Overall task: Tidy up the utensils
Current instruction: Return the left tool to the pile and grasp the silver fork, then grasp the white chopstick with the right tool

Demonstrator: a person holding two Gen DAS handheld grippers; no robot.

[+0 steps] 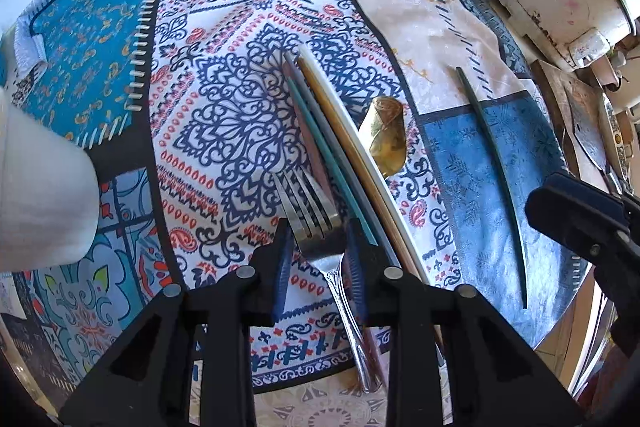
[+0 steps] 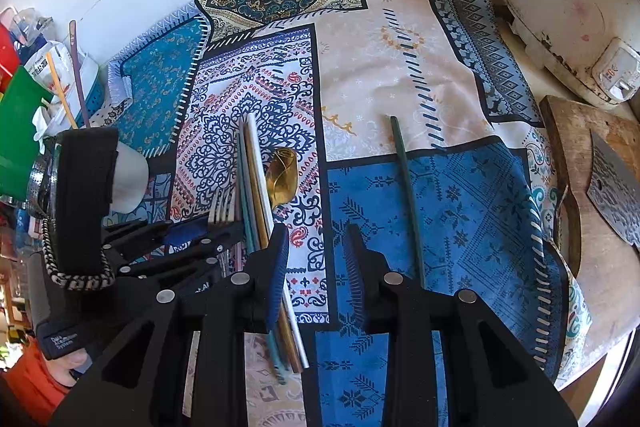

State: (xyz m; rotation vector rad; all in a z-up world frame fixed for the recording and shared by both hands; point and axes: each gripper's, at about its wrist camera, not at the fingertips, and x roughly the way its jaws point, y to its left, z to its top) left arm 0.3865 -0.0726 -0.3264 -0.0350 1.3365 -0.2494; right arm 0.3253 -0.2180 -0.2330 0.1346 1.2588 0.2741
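My left gripper [image 1: 316, 239] is open around a silver fork [image 1: 308, 215] that lies on the patterned cloth, tines pointing away; the jaws stand on both sides of its neck, apart from it. Beside the fork lies a bundle of chopsticks [image 1: 332, 131] in grey, teal, gold and white. A gold spoon [image 1: 386, 135] lies just right of them. A single dark green chopstick [image 1: 496, 179] lies alone on the blue patch. My right gripper [image 2: 316, 259] is open and empty, above the cloth between the chopstick bundle [image 2: 256, 179] and the green chopstick [image 2: 408, 195]. The left gripper shows in the right wrist view [image 2: 200, 231].
A white cup [image 1: 36, 195] stands at the left. A wooden board [image 2: 600, 227] with a cleaver [image 2: 616, 191] lies at the right, past the cloth's edge. A white appliance [image 2: 568, 7] stands at the back right. A holder with utensils [image 2: 68, 91] stands at the back left.
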